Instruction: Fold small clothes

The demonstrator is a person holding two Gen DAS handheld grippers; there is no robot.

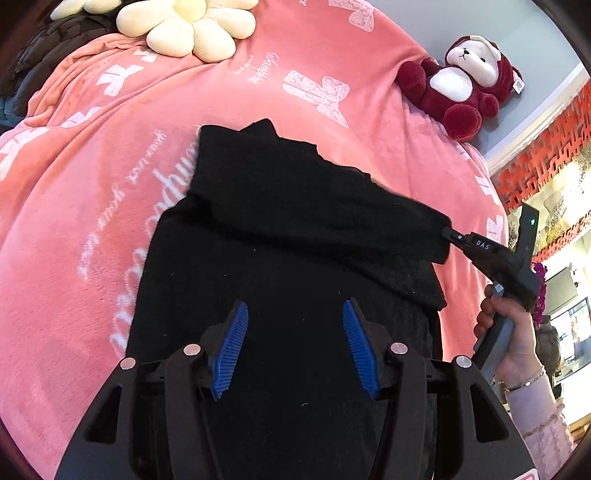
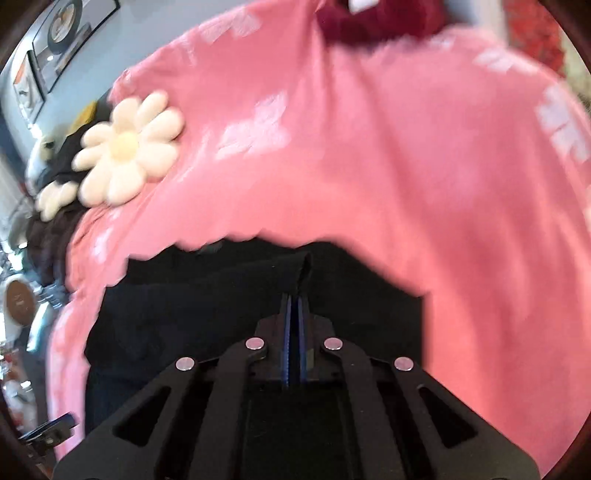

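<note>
Black garment [image 1: 295,206] on pink blanket [image 1: 92,206]; right gripper [image 2: 294,291] jaws apparently pinching edge.

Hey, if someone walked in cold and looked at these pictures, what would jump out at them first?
Probably the black garment spread across the bright pink blanket, one edge pinched and lifted by the right claw while the left claw hangs open above it. Then the cream flower cushion at the far end and the maroon plush toy by the wall.
</note>
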